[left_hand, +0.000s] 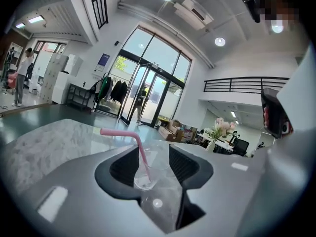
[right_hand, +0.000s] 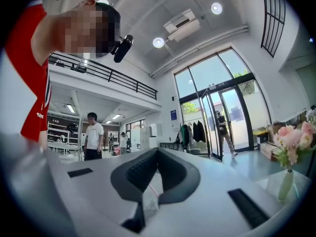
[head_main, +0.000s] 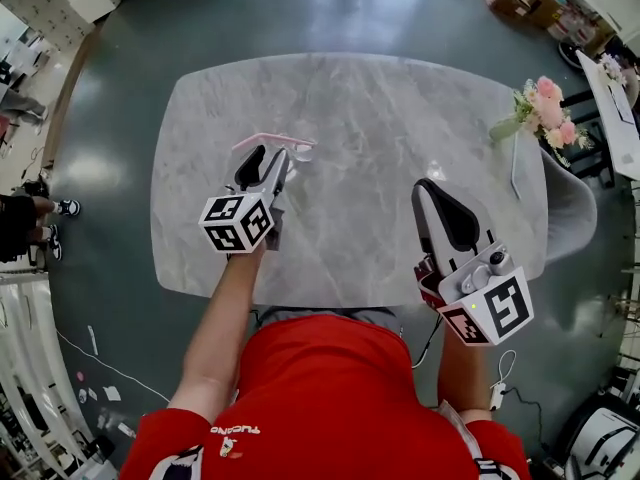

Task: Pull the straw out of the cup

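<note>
A clear plastic cup (head_main: 302,152) stands on the grey marble table (head_main: 400,118) with a pink bent straw (head_main: 265,139) in it, the straw's short top arm pointing left. My left gripper (head_main: 267,164) is open just in front of the cup. In the left gripper view the cup (left_hand: 145,177) and the straw (left_hand: 140,149) show in the gap between the spread jaws of the left gripper (left_hand: 153,154), and no pad touches them. My right gripper (head_main: 435,196) hovers over the table's right front, well away from the cup. Its jaws (right_hand: 157,151) meet at the tips and hold nothing.
A vase of pink flowers (head_main: 545,113) stands at the table's right edge, with a grey chair (head_main: 575,208) beside it. The table's front edge lies just under both grippers. A person (right_hand: 93,135) stands in the room beyond, and a glass entrance (left_hand: 148,98) is behind the table.
</note>
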### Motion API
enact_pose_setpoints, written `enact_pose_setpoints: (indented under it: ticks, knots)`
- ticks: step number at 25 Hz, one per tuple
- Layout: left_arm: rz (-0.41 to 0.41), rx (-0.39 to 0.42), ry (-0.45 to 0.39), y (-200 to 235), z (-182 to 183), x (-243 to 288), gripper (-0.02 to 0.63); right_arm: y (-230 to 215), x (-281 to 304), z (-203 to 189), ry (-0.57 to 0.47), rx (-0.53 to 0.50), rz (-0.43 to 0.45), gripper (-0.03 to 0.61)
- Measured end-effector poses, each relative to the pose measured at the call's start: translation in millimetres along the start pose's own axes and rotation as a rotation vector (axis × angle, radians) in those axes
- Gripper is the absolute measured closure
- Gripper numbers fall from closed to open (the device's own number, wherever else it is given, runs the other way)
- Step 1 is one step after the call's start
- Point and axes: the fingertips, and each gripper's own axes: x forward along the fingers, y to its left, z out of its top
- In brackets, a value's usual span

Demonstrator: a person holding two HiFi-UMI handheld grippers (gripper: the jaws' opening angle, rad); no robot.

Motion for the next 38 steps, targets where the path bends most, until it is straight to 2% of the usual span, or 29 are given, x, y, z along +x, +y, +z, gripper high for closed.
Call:
enact_pose_setpoints:
  ticks: [17, 19, 22, 25, 31, 38]
  knots:
    - [0.013, 0.036, 0.048, 25, -3, 50, 0.445, -17, -4, -19, 0.045, 0.029, -0.056, 0.577]
    - [0.010, 0.047, 0.049, 23, -3, 52, 0.476, -19, -6, -20, 0.046, 0.031, -0.061, 0.577]
    - [0.013, 0.064, 0.050, 21, -4, 53, 0.565, -20, -8, -20, 0.047, 0.032, -0.066, 0.577]
    - [0.004, 0.072, 0.046, 19, -2, 52, 0.574, -19, -7, -19, 0.046, 0.033, -0.065, 0.577]
    - [-0.040, 0.134, 0.007, 2, 16, 43, 0.577, -15, -5, -20, 0.043, 0.033, -0.058, 0.577]
    - [-0.113, 0.254, -0.098, -41, 63, 11, 0.577, -13, -4, -18, 0.028, 0.035, -0.048, 0.577]
